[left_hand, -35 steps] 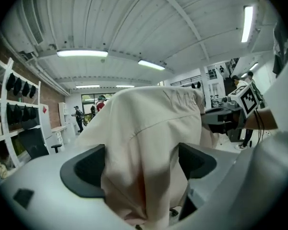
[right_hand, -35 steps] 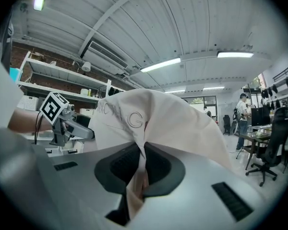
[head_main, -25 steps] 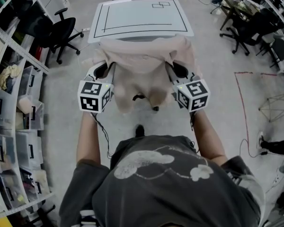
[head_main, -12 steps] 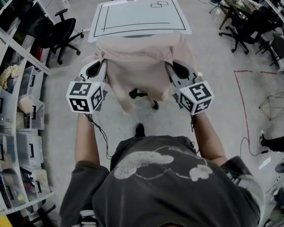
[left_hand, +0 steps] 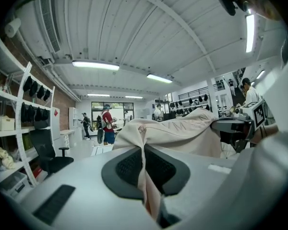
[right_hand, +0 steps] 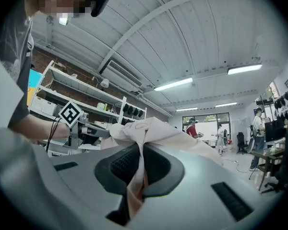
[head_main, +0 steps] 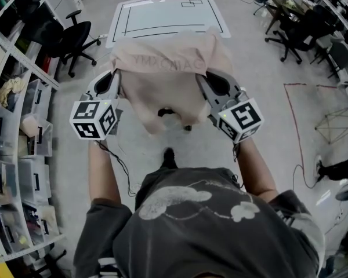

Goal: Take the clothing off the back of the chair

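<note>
my left tool (head_main: pixel 116 77) and my right tool (head_main: pixel 204 80) are each clamped on an edge of the beige shirt (head_main: pixel 165 77), holding it spread between them above the floor (head_main: pixel 272 132).

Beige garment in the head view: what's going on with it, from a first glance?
A person holds a gripper in each hand. The left gripper and right gripper are each shut on a fold of the beige garment, which hangs spread between them before the white table. Only black bits of the chair show under the cloth.
</note>
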A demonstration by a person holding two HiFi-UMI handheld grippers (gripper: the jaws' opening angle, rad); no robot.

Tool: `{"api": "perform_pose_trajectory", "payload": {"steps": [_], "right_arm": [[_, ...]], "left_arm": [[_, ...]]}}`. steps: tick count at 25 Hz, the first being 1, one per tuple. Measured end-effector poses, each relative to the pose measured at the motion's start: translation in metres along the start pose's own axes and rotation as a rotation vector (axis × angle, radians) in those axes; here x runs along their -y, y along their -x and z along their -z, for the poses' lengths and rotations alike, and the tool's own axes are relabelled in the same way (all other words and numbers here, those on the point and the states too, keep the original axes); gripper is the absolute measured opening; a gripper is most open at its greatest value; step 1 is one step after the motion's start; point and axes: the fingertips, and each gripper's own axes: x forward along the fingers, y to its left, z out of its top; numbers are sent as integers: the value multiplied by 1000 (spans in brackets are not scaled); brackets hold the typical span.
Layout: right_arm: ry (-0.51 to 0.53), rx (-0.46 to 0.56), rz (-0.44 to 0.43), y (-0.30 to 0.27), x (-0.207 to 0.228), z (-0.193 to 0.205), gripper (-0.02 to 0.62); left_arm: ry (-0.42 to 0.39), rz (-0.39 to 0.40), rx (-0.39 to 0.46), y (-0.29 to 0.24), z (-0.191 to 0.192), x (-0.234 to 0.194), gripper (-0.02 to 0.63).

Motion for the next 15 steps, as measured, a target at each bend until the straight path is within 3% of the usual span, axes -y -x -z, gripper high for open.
{"api": "perform_pose_trajectory", "payload": {"steps": [9,15], "right_arm": [[34,31,-50,24,-39,-15,0],[-2,50,-49,39,-56,-17,0]], "left_arm": [[-77,-96,-28,25,2,5,3],[-84,-136,-47,46,10,16,3]]}}
